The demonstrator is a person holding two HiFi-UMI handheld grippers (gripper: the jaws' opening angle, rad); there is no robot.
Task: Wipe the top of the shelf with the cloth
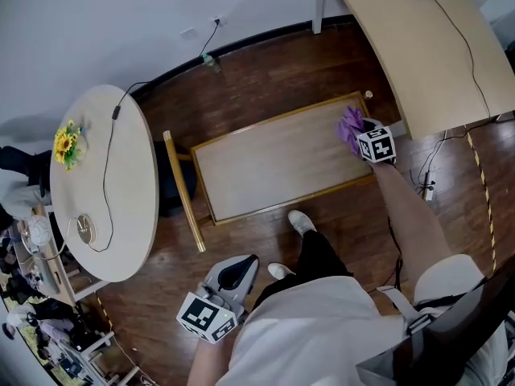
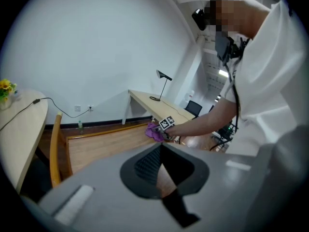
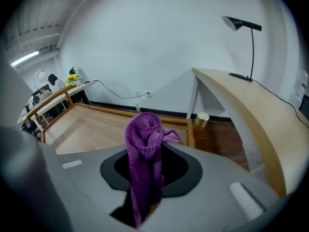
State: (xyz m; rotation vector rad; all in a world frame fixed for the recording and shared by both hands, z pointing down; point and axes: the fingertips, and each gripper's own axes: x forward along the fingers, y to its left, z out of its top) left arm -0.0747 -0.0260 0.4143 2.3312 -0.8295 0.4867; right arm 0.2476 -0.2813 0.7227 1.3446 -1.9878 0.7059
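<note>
At the far right corner of the shelf top (image 1: pixel 273 163), your right gripper (image 1: pixel 360 135) has its jaws clamped on the purple cloth (image 1: pixel 350 125), which bunches up out of them. Whether the cloth presses on the wood cannot be told. You look to be at the start of a wiping pass, with nearly the whole light wood surface left to cover. The next move calls for lowering the cloth flat and drawing it along the far edge toward the left end, inside the raised rim. Your left gripper (image 1: pixel 245 264) hangs close to your body, well off the near edge, jaws together on nothing.
</note>
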